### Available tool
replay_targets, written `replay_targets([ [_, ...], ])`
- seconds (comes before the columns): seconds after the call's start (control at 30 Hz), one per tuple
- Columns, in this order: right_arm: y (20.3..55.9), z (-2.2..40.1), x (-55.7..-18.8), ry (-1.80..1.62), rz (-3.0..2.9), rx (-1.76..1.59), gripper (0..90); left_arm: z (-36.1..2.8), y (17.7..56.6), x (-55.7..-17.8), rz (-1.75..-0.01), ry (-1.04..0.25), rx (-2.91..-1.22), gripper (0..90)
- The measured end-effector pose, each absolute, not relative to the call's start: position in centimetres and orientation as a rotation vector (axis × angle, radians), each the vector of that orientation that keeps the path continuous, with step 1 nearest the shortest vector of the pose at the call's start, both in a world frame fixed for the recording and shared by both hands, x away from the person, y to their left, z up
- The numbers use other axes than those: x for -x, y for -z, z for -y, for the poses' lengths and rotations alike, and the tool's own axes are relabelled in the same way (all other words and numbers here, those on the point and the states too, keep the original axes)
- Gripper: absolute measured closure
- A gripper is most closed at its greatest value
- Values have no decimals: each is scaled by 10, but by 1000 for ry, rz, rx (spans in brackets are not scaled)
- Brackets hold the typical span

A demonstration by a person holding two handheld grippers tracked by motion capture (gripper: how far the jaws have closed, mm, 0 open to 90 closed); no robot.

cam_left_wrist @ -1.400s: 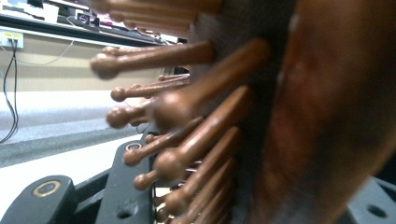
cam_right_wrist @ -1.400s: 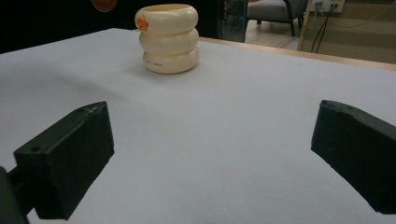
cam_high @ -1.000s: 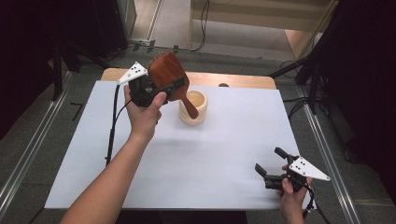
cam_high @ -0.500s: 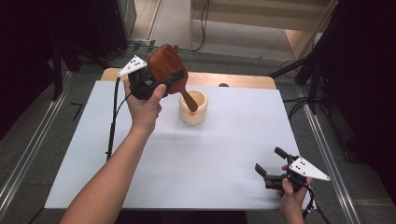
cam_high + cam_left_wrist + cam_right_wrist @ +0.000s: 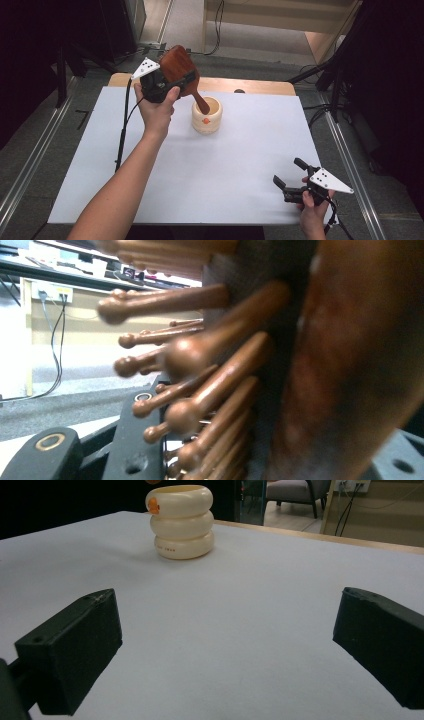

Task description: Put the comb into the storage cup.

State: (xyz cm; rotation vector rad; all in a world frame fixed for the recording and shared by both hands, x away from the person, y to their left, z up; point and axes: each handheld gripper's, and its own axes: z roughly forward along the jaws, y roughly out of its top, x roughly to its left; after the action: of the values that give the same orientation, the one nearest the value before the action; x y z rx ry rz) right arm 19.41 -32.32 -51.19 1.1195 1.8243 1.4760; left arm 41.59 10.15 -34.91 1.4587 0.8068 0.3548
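Here, my left hand-held gripper point(image 5: 175, 82) holds a wooden hairbrush point(image 5: 181, 75) above a cream cup point(image 5: 207, 115) on the tabletop point(image 5: 225, 165).

In the high view the left jaws are closed on the brush's broad head, which is raised and tilted, with the handle slanting down so that its end sits at the mouth of the cup; I cannot tell whether it touches the inside. My left gripper view looks straight along the brush, with its round-tipped wooden bristles point(image 5: 200, 390) close to the lens and blurred. The ribbed cup point(image 5: 181, 522), with an orange mark near its rim, stands upright toward the far middle of the white tabletop. My right hand-held gripper point(image 5: 294, 176) rests low at the near right corner, well apart from the cup, its jaws spread wide and nothing between them.
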Motion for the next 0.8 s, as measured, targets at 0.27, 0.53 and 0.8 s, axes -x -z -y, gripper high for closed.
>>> replay_targets([
  [0.27,512,323,-194,-1477,-1823,-1122,0,-95,356,-421,-814,-383,-1458,535],
  [0.53,512,324,-194,-1478,-1820,-1119,0,-90,362,-423,-825,-408,-1480,535],
  [0.8,512,324,-194,-1482,-1819,-1124,0,-85,369,-427,-833,-410,-1490,533],
])
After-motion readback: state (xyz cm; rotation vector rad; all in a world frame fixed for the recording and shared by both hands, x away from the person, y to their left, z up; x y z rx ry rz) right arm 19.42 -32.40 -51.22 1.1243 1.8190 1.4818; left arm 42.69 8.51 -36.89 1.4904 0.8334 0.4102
